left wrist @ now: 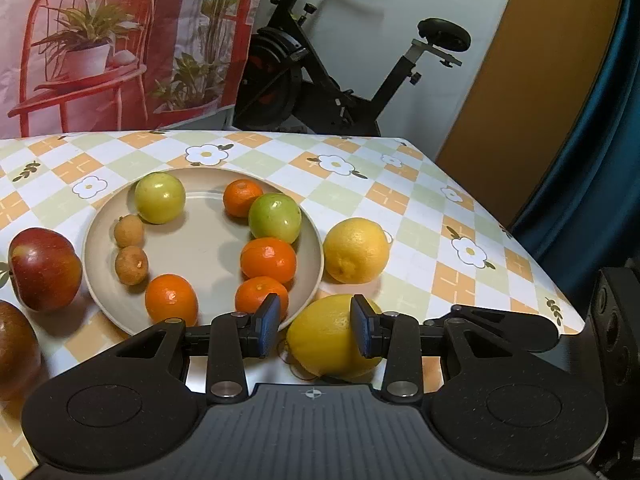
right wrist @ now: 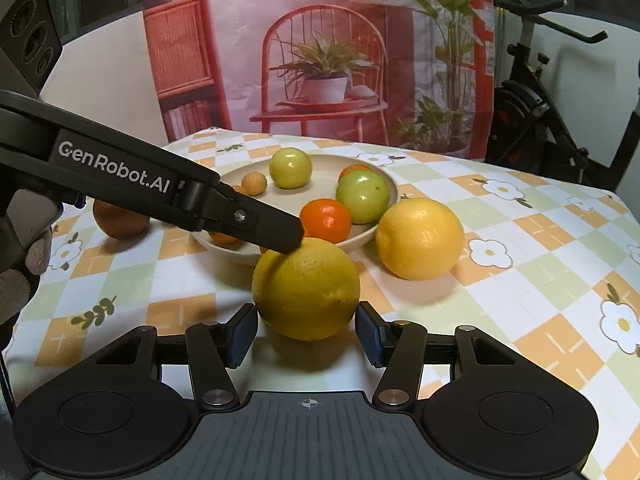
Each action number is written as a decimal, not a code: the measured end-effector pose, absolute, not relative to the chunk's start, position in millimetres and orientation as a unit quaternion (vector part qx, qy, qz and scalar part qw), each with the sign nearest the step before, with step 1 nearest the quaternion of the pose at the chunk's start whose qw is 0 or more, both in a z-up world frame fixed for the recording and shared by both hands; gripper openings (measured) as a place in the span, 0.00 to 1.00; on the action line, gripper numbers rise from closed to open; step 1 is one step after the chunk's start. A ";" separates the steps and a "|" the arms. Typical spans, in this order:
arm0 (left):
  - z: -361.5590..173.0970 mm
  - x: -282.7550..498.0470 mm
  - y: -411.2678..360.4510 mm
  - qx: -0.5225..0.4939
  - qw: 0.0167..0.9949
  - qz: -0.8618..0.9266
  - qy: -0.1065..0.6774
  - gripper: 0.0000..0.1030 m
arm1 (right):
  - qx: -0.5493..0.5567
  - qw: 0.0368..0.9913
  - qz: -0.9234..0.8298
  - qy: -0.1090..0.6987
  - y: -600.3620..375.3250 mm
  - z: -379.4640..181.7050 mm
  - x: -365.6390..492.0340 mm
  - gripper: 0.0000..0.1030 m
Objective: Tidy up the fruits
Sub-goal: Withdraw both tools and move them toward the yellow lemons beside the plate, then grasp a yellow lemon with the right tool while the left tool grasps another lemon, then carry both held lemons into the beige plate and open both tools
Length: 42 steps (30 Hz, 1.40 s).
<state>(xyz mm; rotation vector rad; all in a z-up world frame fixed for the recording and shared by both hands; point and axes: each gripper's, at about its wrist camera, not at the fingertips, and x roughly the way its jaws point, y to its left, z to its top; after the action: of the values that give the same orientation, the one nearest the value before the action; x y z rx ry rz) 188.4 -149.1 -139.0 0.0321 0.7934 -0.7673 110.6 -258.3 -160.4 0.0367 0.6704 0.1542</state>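
Note:
The near yellow citrus (right wrist: 306, 288) lies on the checked tablecloth in front of the beige plate (right wrist: 362, 236). My right gripper (right wrist: 306, 332) flanks it, and both pads touch its sides. The left gripper (left wrist: 316, 326) hovers over the same citrus (left wrist: 324, 340), jaws a little apart with nothing pinched. One of its fingers (right wrist: 256, 220) rests on the fruit's top. A second yellow citrus (left wrist: 356, 250) sits to the right of the plate (left wrist: 192, 248). The plate holds several tangerines, two green fruits and two small brown ones.
Two red apples (left wrist: 44, 268) (left wrist: 16, 348) lie left of the plate. The table's far-right edge (left wrist: 500, 224) drops off towards a blue curtain. An exercise bike (left wrist: 320, 80) and a printed backdrop stand behind the table. A gloved hand (right wrist: 16, 276) shows at the left.

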 end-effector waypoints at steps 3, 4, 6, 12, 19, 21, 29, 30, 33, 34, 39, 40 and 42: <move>-138.7 187.7 -149.5 0.014 0.848 -0.370 0.379 0.39 | 0.022 0.940 0.079 0.330 -259.9 -161.0 111.6 0.49; -138.7 187.2 -150.1 0.014 0.847 -0.372 0.379 0.39 | 0.025 0.940 0.080 0.330 -261.0 -161.2 111.5 0.49; -139.1 185.8 -151.4 0.016 0.844 -0.377 0.380 0.40 | 0.028 0.940 0.081 0.330 -261.8 -161.2 111.6 0.49; -141.9 184.6 -155.3 0.019 0.835 -0.392 0.387 0.40 | 0.039 0.938 0.076 0.335 -263.6 -163.0 110.0 0.49; -144.8 188.6 -155.4 0.008 0.827 -0.398 0.396 0.41 | 0.049 0.937 0.074 0.337 -266.9 -165.0 109.5 0.49; -146.3 192.7 -154.9 -0.002 0.825 -0.397 0.402 0.44 | 0.045 0.937 0.072 0.339 -265.6 -165.5 111.2 0.50; -146.0 195.1 -156.1 -0.006 0.822 -0.398 0.406 0.43 | 0.039 0.938 0.074 0.335 -264.7 -164.0 111.1 0.48; -144.6 194.3 -155.3 -0.006 0.823 -0.400 0.405 0.43 | 0.040 0.939 0.077 0.333 -264.8 -163.2 109.8 0.48; -136.6 192.8 -152.5 -0.009 0.826 -0.400 0.397 0.43 | 0.041 0.945 0.079 0.316 -264.7 -158.0 105.2 0.48; -133.1 192.1 -152.0 -0.007 0.829 -0.399 0.392 0.43 | 0.041 0.946 0.080 0.311 -264.2 -155.2 105.3 0.48; -112.4 193.9 -142.0 -0.016 0.845 -0.391 0.365 0.43 | 0.024 0.950 0.094 0.295 -259.1 -133.9 116.3 0.48; -108.1 195.2 -140.4 -0.018 0.848 -0.389 0.360 0.43 | 0.019 0.951 0.098 0.292 -258.0 -128.3 120.3 0.48; -99.2 200.2 -136.7 -0.019 0.855 -0.383 0.350 0.43 | 0.013 0.952 0.106 0.287 -256.1 -118.2 130.7 0.48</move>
<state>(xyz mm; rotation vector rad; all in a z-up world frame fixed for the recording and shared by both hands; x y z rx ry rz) 200.2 -136.7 -99.2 -0.0405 0.7352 -0.8064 130.7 -256.1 -118.2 0.0255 0.5835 0.2155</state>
